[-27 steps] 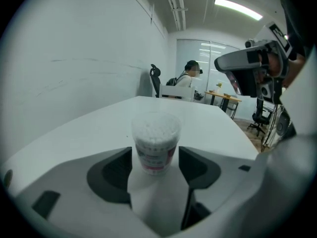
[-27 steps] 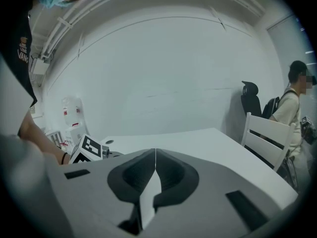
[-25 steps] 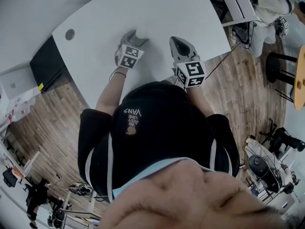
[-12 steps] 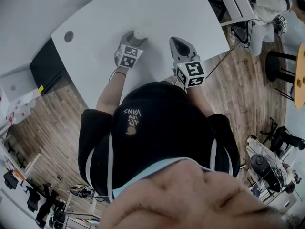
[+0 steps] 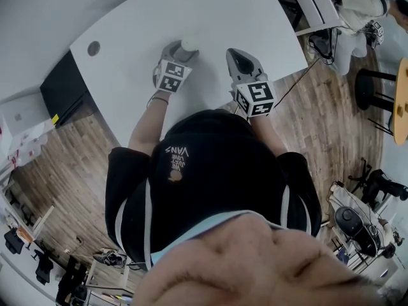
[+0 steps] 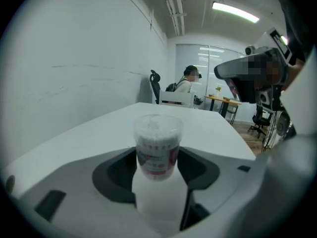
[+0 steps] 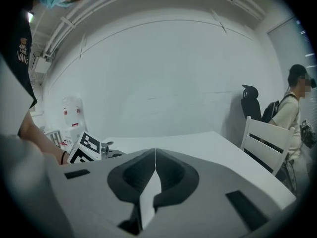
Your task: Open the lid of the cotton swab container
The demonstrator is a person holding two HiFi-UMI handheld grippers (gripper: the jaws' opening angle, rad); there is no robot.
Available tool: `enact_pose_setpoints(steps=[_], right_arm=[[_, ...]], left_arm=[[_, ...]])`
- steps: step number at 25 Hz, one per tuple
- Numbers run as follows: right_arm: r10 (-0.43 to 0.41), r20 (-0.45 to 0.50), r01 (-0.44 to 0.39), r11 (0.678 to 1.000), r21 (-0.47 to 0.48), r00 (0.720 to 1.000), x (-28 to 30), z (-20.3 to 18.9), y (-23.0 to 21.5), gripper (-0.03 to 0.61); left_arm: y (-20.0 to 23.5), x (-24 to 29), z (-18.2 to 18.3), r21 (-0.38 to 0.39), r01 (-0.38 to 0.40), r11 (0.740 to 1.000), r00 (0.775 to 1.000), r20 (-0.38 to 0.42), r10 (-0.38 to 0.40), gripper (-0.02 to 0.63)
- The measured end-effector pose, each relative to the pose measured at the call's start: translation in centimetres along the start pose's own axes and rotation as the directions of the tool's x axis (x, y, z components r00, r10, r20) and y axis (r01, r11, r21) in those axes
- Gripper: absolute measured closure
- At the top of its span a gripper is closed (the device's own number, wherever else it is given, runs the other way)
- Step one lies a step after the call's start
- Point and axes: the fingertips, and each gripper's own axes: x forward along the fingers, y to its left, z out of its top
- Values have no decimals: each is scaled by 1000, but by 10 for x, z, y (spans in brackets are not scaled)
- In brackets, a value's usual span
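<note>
The cotton swab container [image 6: 157, 148] is a small clear tub with a red-and-white label and a clear lid, packed with white swabs. It stands upright on the white table [image 5: 140, 24], where it shows as a small white round top [image 5: 189, 44]. My left gripper [image 6: 157, 168] is around its lower half, a jaw against each side, and the lid is on. My right gripper [image 5: 239, 57] hovers to the right of the container, apart from it. Its jaws [image 7: 155, 155] are shut with nothing between them.
A round cable hole [image 5: 94, 48] lies in the table at far left. A white chair [image 7: 262, 138] stands at the table's right edge, with a seated person [image 7: 293, 108] behind it. My left gripper's marker cube [image 7: 84, 149] shows left of the right gripper.
</note>
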Motion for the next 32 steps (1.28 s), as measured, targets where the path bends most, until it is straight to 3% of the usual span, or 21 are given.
enact_pose_setpoints(steps=[21,32], right_arm=[[62,58,-61,998,-22,996,9,36,62,566],[73,84,-70,997,-42,994,5,49,92,566]], left_arm=[[8,-101,74,52,-6,999,993,118,0,353],[3,-151,86,57,31,998,992,121,-38,354]])
